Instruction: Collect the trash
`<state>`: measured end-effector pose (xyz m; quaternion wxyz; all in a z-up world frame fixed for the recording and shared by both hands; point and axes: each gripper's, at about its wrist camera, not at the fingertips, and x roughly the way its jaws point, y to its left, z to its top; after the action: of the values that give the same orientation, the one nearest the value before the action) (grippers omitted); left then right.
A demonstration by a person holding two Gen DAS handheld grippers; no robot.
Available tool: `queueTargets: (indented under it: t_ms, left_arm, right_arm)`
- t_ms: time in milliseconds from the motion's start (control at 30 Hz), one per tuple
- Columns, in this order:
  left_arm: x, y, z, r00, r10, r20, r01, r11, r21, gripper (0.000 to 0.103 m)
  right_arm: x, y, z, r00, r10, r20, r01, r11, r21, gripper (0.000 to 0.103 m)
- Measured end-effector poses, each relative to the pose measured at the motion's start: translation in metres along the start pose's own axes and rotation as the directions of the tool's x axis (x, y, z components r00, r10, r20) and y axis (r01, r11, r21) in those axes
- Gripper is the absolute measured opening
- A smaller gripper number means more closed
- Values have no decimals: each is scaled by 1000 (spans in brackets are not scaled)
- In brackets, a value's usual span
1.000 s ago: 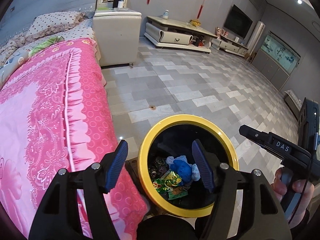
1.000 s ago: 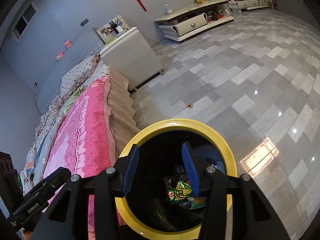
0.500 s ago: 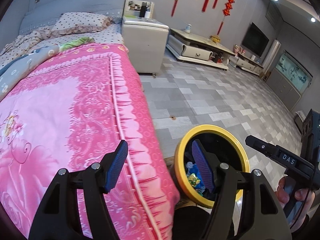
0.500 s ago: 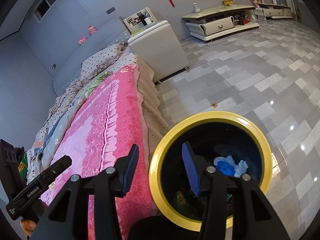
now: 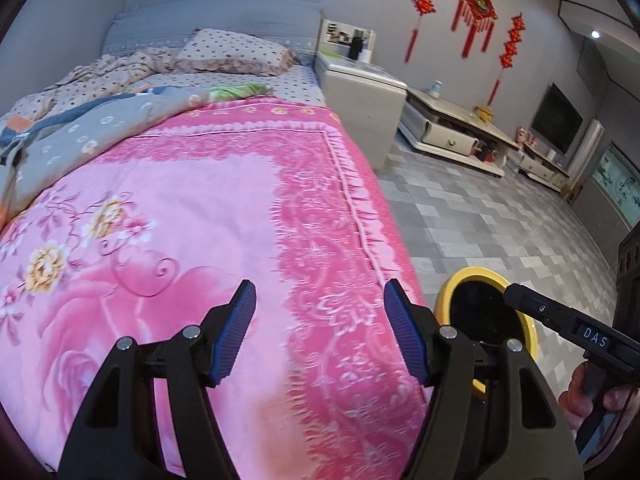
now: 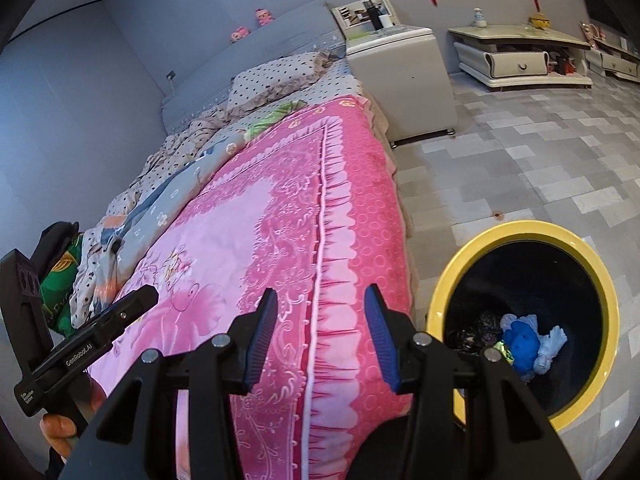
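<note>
A: What is lying under the tools?

B: A bed (image 5: 160,208) is filling most of both views, with a pink floral blanket (image 6: 280,216) spreading over it and a polka-dot pillow (image 5: 236,52) resting near the grey headboard. A grey tiled floor (image 6: 540,160) is running off to the right, a white nightstand (image 6: 400,80) is standing beside the bed, and a low TV cabinet (image 6: 520,56) is sitting against the far wall. Three red knot ornaments (image 5: 476,4) are hanging on that wall.

A: Where is the trash sitting?

B: It is lying inside one yellow-rimmed trash bin (image 6: 600,280) standing on the floor just beside the bed's edge. A blue crumpled wad (image 6: 520,340) and some dark wrappers (image 6: 476,328) are showing at the bottom. The bin is sitting to the right of both tools, near the right one and lower than the blanket.

A: And the two tools?

B: The left hand-held gripper (image 5: 318,332) is hovering over the blanket with its jaws spread wide, holding nothing. The right hand-held gripper (image 6: 320,336) is hanging over the blanket's fringed edge, jaws also parted and empty.
</note>
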<state>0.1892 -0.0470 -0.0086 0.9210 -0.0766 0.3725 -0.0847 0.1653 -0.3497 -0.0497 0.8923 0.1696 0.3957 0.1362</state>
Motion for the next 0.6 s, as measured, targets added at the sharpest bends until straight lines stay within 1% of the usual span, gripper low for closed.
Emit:
queueTargets:
  t_ms: [200, 300, 467, 533, 600]
  left_arm:
    - [-28, 35, -14, 996, 65, 53, -64, 998, -25, 63]
    - [-45, 44, -20, 991, 89, 100, -88, 996, -21, 65]
    - [-75, 47, -27, 976, 107, 192, -108, 994, -6, 76]
    - [-86, 47, -28, 971, 92, 219, -94, 996, 0, 81]
    - [-96, 45, -28, 965, 79, 248, -83, 997, 5, 83]
  right_arm:
    - [10, 42, -11, 1000, 25, -6, -25, 997, -79, 43]
    - [7, 60, -16, 999, 18, 32, -14, 993, -120, 43]
    - [-10, 82, -19, 991, 5, 132, 18, 985, -170, 52]
    - [-19, 88, -19, 984, -5, 176, 37, 983, -181, 60]
    - [-27, 90, -19, 978, -6, 211, 46, 982, -186, 63]
